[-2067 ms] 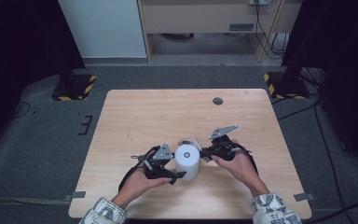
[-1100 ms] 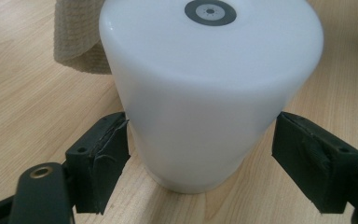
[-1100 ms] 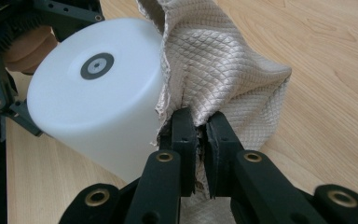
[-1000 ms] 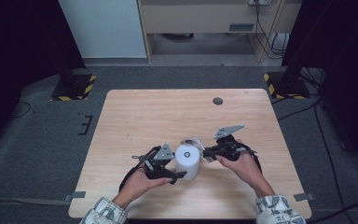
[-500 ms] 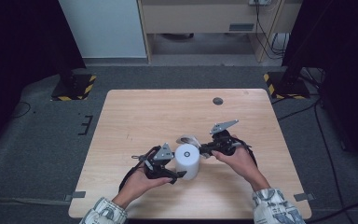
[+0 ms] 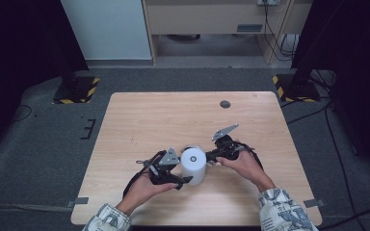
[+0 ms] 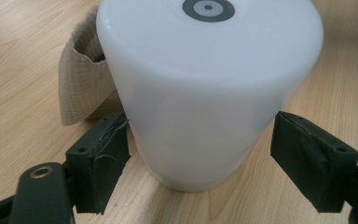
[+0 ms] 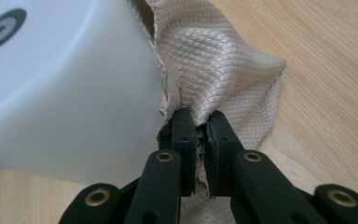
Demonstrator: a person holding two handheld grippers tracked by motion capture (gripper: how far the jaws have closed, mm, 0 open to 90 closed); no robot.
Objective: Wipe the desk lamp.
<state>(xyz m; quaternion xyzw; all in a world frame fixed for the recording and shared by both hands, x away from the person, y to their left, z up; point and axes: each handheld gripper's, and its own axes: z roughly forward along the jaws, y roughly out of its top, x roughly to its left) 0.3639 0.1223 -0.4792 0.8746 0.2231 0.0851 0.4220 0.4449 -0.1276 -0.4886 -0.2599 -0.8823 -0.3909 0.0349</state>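
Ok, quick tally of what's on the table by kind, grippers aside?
White container: 1
Beige quilted cloth: 1
Small dark round disc near the far edge: 1
Total: 3

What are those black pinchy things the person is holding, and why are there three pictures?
A person sits at a wooden table and holds a grabbing tool in each hand. One picture looks down from above. The other two come from little cameras riding on the tools, so you see along their black jaws. On the table stands a white tub, upside down by the look of it, with a beige cloth beside it. The left gripper has its jaws open around the tub: one touches it, the other stands apart. The right gripper pinches the cloth. A small dark disc lies farther back.
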